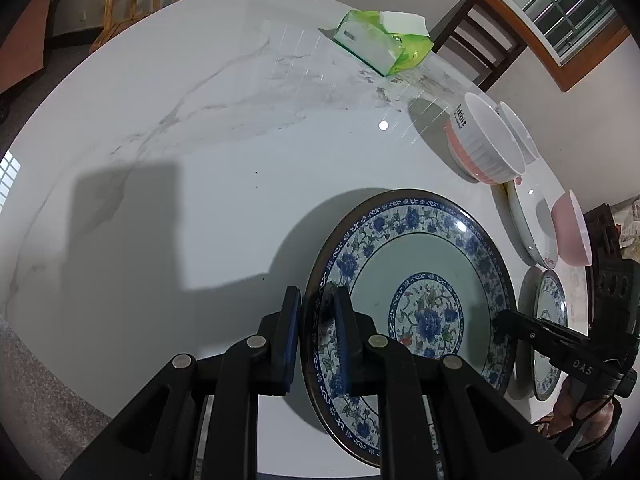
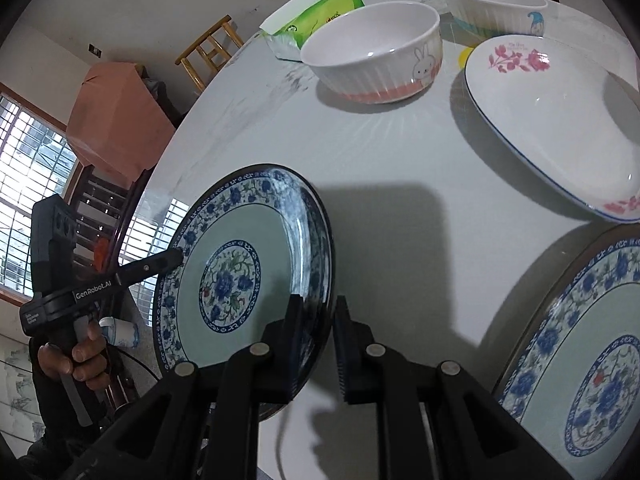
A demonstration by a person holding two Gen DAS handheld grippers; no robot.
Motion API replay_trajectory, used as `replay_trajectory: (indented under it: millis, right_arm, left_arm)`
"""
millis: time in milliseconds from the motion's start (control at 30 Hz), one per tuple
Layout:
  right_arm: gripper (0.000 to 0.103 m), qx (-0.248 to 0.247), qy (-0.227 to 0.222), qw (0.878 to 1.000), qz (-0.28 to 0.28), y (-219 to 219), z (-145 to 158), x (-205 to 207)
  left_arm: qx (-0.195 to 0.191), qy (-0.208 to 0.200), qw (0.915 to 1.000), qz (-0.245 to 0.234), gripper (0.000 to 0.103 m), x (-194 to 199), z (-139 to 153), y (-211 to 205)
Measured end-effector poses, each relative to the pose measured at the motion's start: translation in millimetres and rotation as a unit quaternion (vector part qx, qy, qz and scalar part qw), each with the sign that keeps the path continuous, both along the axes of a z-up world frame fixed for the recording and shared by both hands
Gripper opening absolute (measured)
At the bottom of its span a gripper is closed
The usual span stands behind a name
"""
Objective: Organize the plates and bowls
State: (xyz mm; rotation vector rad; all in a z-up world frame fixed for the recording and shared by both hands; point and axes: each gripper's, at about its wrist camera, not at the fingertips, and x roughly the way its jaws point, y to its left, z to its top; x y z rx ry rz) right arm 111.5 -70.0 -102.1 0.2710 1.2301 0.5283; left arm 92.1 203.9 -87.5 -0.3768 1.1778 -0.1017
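Note:
A blue-and-white floral plate [image 1: 424, 264] [image 2: 228, 280] hangs tilted above the white marble table [image 1: 200, 140], held at two opposite edges. My left gripper [image 1: 318, 312] is shut on the plate's near rim, one blue pad on each face. In the right wrist view my right gripper [image 2: 320, 316] is shut on the opposite rim. Each gripper also shows in the other's view, the right gripper [image 1: 516, 324] and the left gripper [image 2: 176, 258], both clamped on the plate's edge. A hand [image 2: 84, 356] grips the left tool's handle.
On the table lie a second blue floral plate [image 2: 580, 360], a white plate with pink flowers [image 2: 560, 120], a rabbit bowl [image 2: 372, 52], another ribbed bowl [image 2: 492, 4], a pink bowl [image 1: 572, 232] and a green tissue pack [image 1: 384, 40]. Wooden chairs [image 1: 476, 36] ring the table.

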Motion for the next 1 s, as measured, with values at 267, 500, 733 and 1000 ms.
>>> replay_trajectory:
  millis: [267, 500, 733, 1000]
  right_arm:
    - [0.016, -0.007, 0.008, 1.000, -0.004, 4, -3, -5]
    - [0.018, -0.014, 0.001, 1.000, -0.002, 4, -3, -9]
    - [0.022, -0.025, -0.018, 0.999, -0.011, 6, -2, -16]
    - [0.022, -0.027, -0.057, 0.998, -0.029, -4, 19, -27]
  left_arm:
    - [-0.013, -0.008, 0.9999, 0.005, 0.014, -2, -6, 6]
    - [-0.003, -0.010, 0.9997, 0.021, 0.020, -3, -5, 10]
    - [0.094, -0.044, 0.9924, 0.066, 0.056, -11, 14, 11]
    - [0.207, -0.101, 0.9707, 0.070, 0.064, -26, 49, -16]
